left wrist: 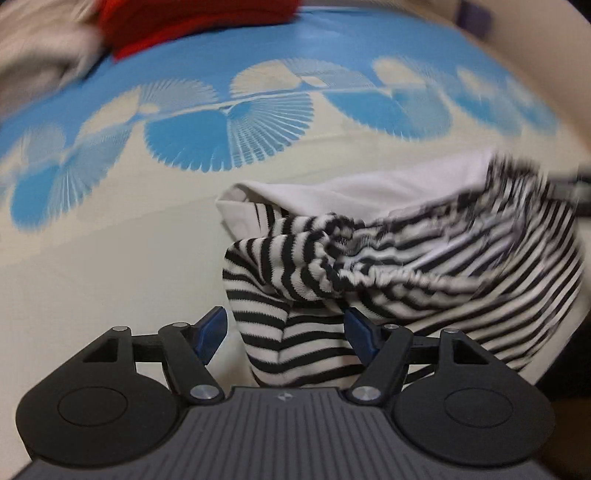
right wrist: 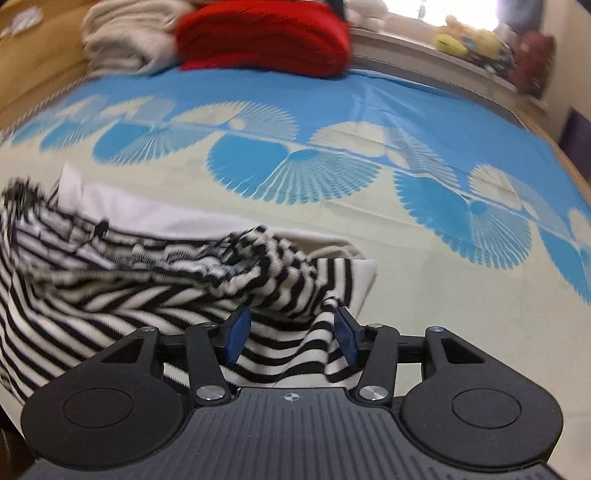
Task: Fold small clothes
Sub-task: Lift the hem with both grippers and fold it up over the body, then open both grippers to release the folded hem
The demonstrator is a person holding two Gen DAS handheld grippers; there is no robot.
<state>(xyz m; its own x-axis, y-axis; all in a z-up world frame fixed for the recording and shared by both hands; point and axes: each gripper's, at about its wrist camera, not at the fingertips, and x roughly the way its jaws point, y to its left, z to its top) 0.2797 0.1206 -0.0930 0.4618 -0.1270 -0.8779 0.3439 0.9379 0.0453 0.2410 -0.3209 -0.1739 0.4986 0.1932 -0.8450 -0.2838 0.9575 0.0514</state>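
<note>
A small black-and-white striped garment (left wrist: 424, 266) with a white lining lies bunched on the bed, at the centre right of the left wrist view and at the left and centre of the right wrist view (right wrist: 147, 280). My left gripper (left wrist: 282, 330) is open, and the garment's left end hangs between its blue pads. My right gripper (right wrist: 291, 330) is open, with the garment's right end lying between its blue pads. Neither pair of pads presses the cloth.
The bed sheet (right wrist: 388, 266) is cream with a blue fan pattern. A red folded cloth (right wrist: 266, 33) and a beige one (right wrist: 125, 33) lie at the far end. Soft toys (right wrist: 469, 40) sit on a ledge at the back right.
</note>
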